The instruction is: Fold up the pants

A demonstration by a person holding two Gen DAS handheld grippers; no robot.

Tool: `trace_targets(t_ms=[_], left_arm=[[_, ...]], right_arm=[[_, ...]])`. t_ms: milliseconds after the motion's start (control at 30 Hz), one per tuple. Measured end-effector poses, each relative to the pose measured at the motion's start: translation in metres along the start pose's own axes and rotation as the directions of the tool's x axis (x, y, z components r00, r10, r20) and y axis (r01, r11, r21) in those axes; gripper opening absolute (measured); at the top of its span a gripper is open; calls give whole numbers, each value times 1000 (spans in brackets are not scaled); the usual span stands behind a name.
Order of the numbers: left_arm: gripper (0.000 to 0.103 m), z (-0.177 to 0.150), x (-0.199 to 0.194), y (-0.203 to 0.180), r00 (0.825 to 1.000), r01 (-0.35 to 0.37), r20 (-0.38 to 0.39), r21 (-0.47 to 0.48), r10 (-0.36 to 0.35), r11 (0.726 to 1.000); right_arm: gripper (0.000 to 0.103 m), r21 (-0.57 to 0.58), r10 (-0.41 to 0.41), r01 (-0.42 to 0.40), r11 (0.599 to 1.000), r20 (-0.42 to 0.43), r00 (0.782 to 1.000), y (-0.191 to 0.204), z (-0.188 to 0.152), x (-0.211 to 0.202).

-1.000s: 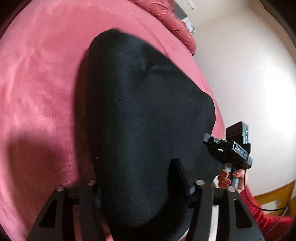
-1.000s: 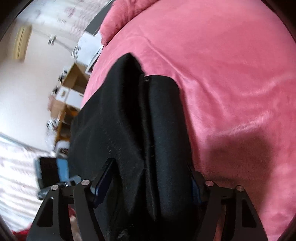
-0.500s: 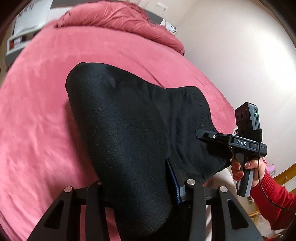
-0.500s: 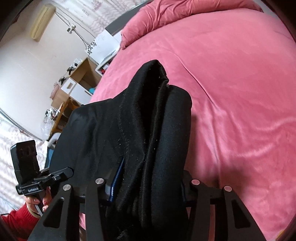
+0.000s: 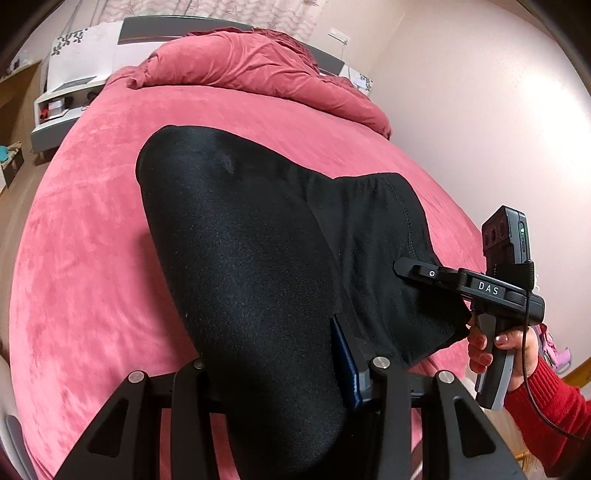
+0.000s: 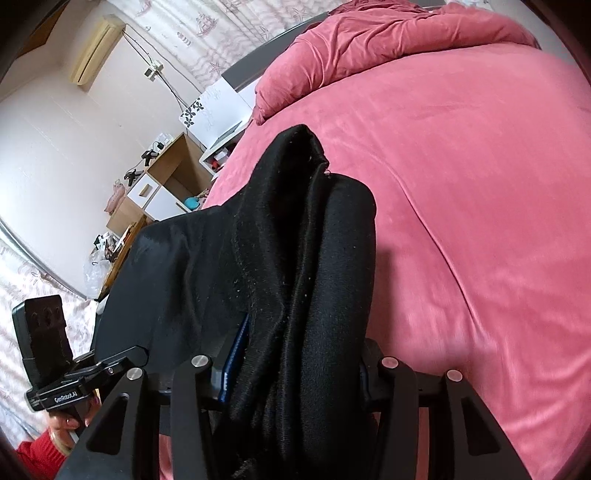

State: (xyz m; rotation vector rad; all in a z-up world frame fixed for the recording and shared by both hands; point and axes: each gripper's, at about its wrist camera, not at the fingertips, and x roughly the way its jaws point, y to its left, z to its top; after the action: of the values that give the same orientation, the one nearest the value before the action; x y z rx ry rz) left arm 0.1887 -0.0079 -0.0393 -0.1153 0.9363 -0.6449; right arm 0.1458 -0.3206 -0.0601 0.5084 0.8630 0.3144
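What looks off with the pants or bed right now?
Nothing is damaged or spilled. The black pants hang bunched between the left hand-held gripper and right hand-held gripper, above the pink bed; thick uneven folds crowd the right one.

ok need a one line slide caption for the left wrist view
Left tongs clamp black pants above a pink bed; right tongs grip the far edge.

You're in home bedroom: bed (image 5: 110, 229) with pink cover, bunched duvet (image 5: 258, 74), wall AC unit (image 6: 96, 48), patterned curtains (image 6: 229, 26).
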Motion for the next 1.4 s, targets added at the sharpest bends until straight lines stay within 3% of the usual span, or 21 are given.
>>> trace_targets(t_ms=[300, 500, 667, 767, 1033, 1100, 1167, 1267, 1333, 1400], left_arm=[[45, 6, 3, 3, 1000, -18, 10, -35, 19, 999], [45, 29, 35, 7, 1000, -24, 12, -74, 25, 997], [45, 25, 60, 19, 998, -59, -35, -84, 57, 995], [47, 16, 69, 29, 998, -59, -43, -98, 55, 993], [59, -1, 67, 28, 996, -88, -2, -110, 89, 990], [61, -4, 64, 27, 994, -103, 8, -98, 105, 990], [63, -9, 58, 23, 992, -121, 11, -97, 123, 988], [64, -17, 47, 15, 986, -162, 24, -100, 165, 982], [64, -21, 41, 8, 981, -183, 39, -96, 187, 978], [64, -26, 36, 4, 977, -200, 56, -92, 206, 975]], right_arm=[[49, 18, -15, 15, 1000, 23, 1000, -1, 33, 29], [49, 25, -20, 19, 1000, 43, 999, -11, 51, 46], [48, -1, -84, 84, 996, 9, 996, -27, 49, 68], [52, 18, -71, 70, 997, 19, 997, -43, 46, 73], [61, 0, -112, 112, 994, 50, 992, -47, 38, 70], [69, -21, -151, 152, 988, 53, 987, -43, 39, 66], [69, -25, -178, 180, 983, 64, 982, -39, 39, 58], [68, -83, -266, 276, 958, 116, 957, -21, 33, 39], [64, -176, -343, 370, 912, 168, 924, 1, 24, 26], [52, -233, -371, 416, 879, 214, 903, 18, 17, 16]])
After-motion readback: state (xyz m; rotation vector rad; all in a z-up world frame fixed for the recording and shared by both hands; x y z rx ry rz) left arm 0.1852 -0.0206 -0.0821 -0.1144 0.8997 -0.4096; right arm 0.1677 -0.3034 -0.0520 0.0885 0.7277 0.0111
